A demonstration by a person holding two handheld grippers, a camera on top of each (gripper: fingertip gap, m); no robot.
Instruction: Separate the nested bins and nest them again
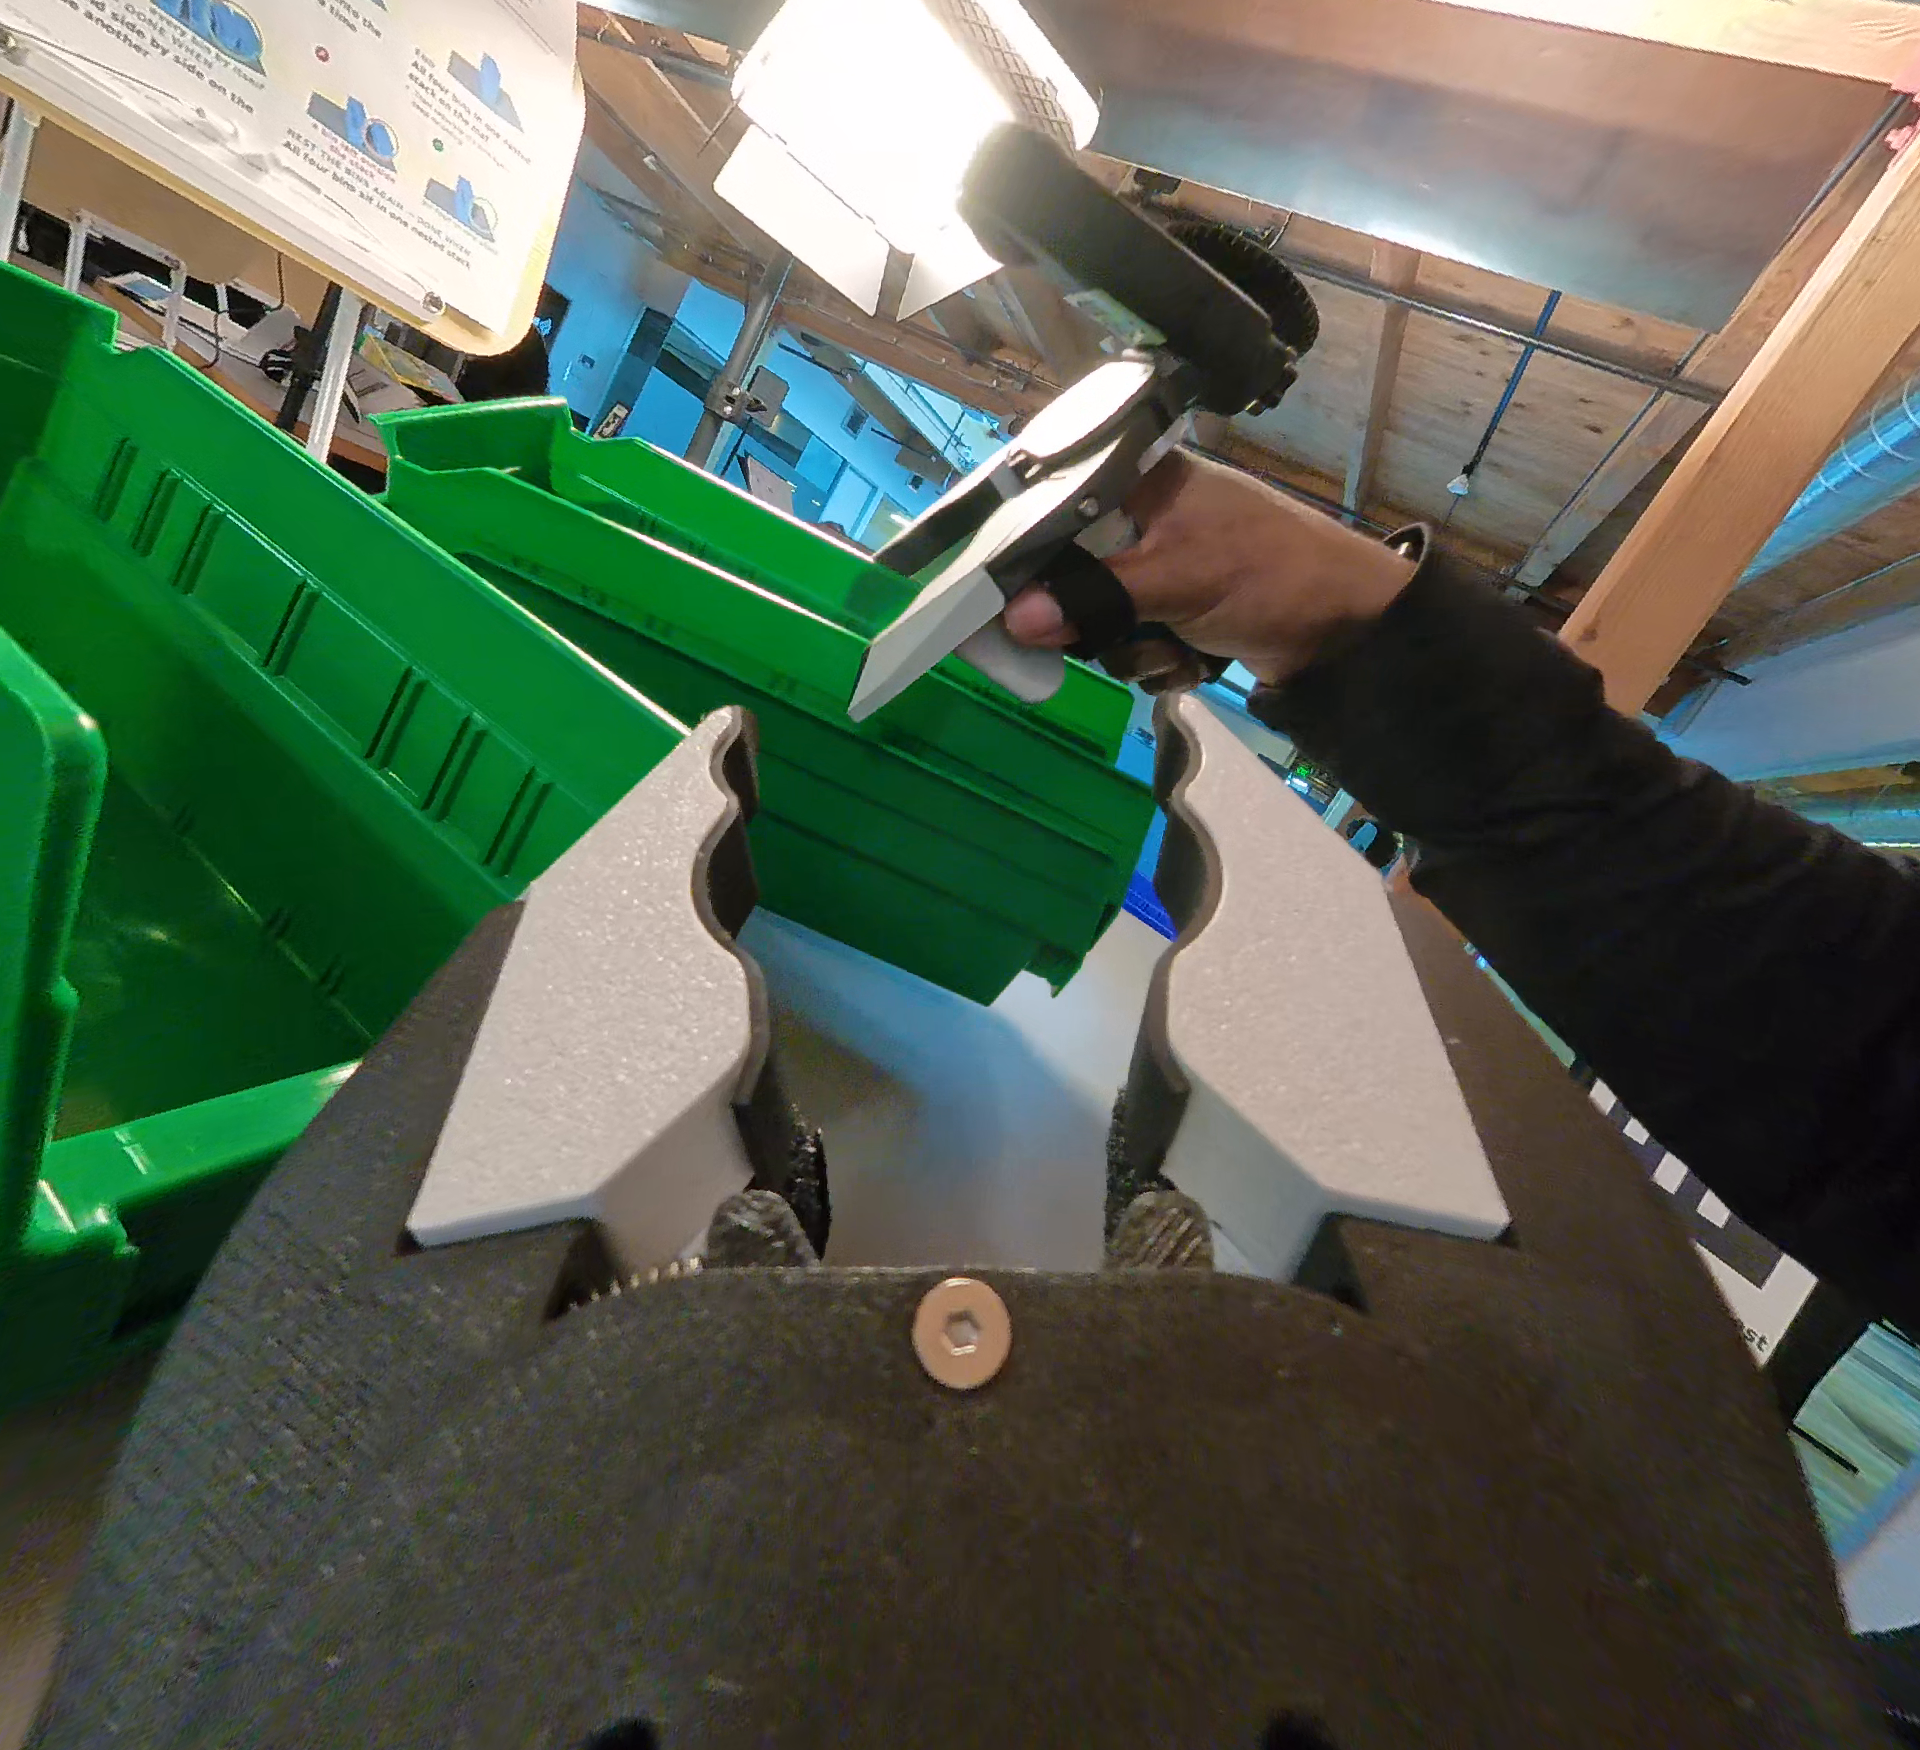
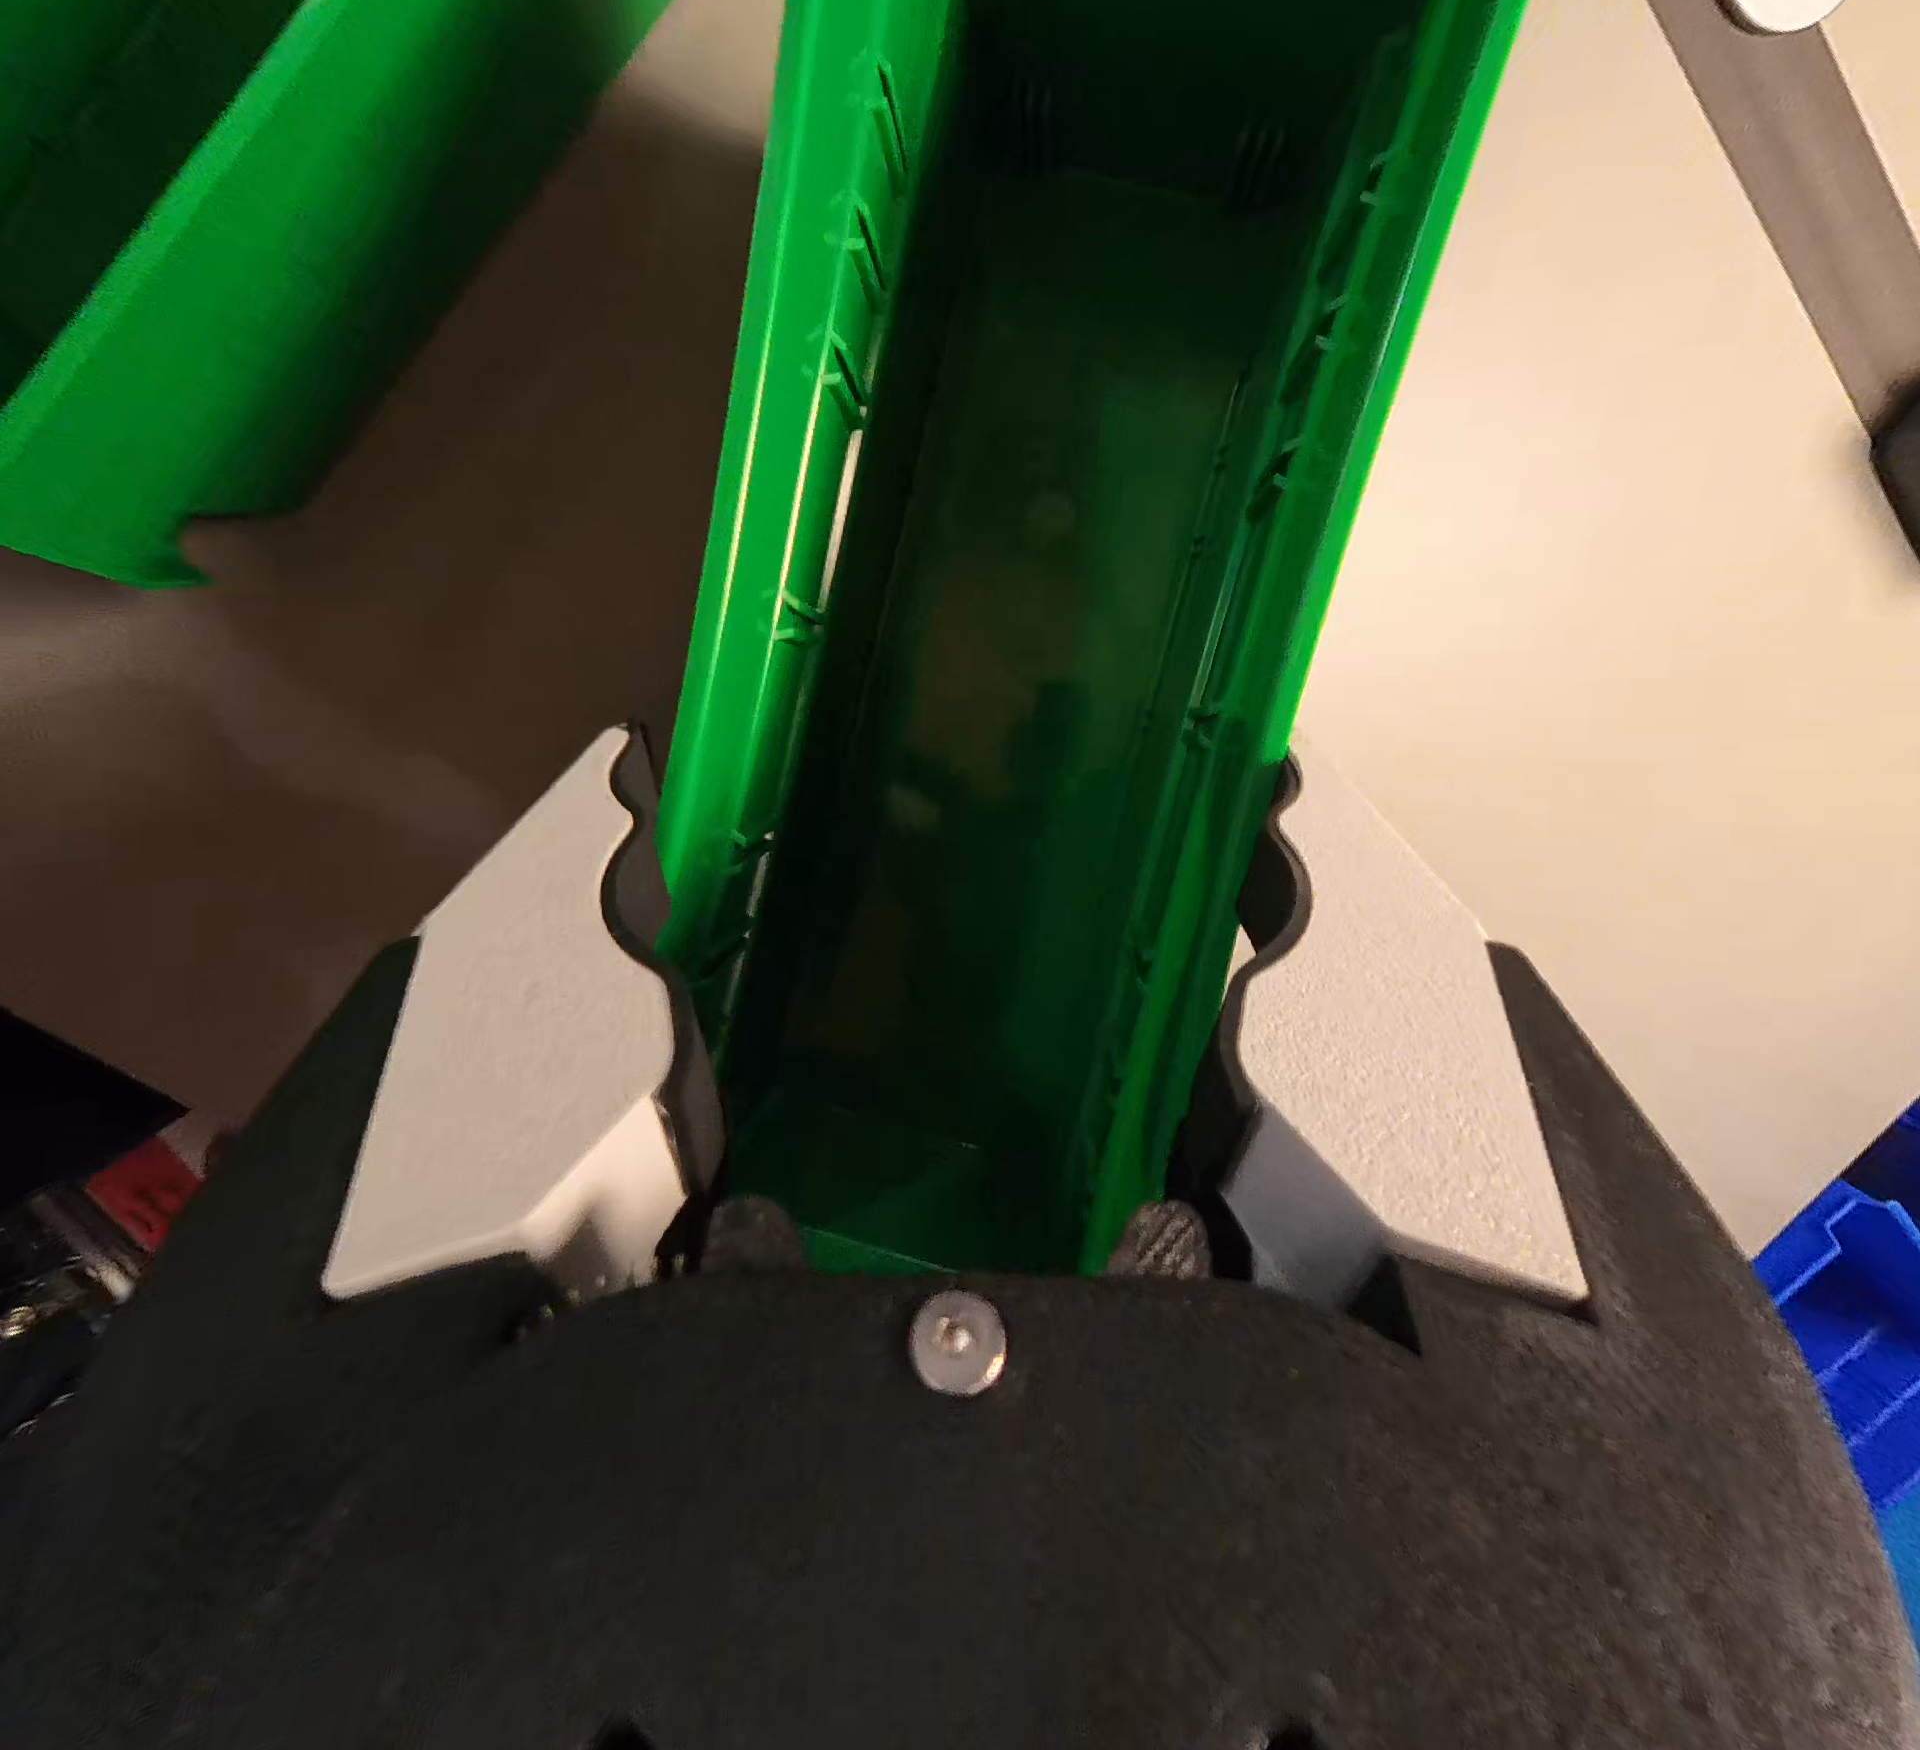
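In the right wrist view my right gripper (image 2: 961, 869) straddles a stack of nested green bins (image 2: 821, 350) across its width. Both pads (image 2: 639, 869) lie against the outer side walls. The inside of the top bin shows dark between the fingers. The same stack (image 1: 831, 744) shows in the left wrist view, tilted, with my right gripper (image 1: 883, 620) and the hand holding it at the near rim. My left gripper (image 1: 951, 765) is open and empty, low over the table in front of that stack. A separate, larger-looking green bin (image 1: 312, 713) stands to its left.
Another green bin (image 2: 208, 246) lies at the upper left in the right wrist view. A blue bin (image 2: 1829, 1285) sits at the table's right edge. A black stand bar (image 2: 1766, 142), an instruction board (image 1: 291, 38) and a bright lamp (image 1: 904, 69) stand behind the bins.
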